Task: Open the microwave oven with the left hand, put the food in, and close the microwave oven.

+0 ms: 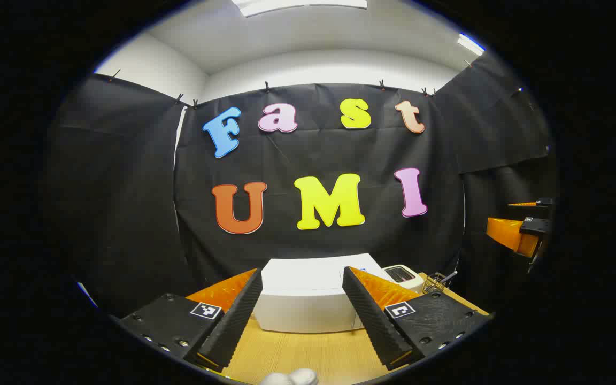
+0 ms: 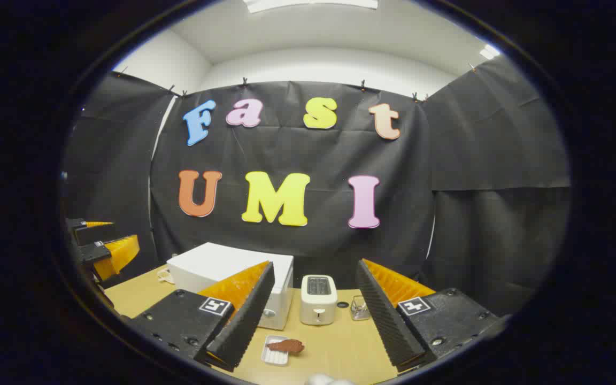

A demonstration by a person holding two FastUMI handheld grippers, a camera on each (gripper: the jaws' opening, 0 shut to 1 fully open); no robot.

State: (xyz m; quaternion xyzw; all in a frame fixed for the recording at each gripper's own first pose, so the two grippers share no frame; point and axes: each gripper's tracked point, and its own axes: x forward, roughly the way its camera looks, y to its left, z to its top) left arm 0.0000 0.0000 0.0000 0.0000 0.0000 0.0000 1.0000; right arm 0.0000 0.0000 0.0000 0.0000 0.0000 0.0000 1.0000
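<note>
In the left gripper view, your left gripper (image 1: 301, 307) hangs wide open and empty at bottom centre, fingers framing the microwave (image 1: 308, 299), which looks shut on the table (image 1: 308, 355). Come in off the door's edge and you'll likely shove the whole box instead of opening it. In the right gripper view, your right gripper (image 2: 314, 315) also gapes wide, holding nothing; the food (image 2: 285, 345) lies on a small tray (image 2: 276, 355) at lower centre, just before the microwave (image 2: 233, 275), beside a toaster (image 2: 318, 299). A careless grab could tip that tray.
</note>
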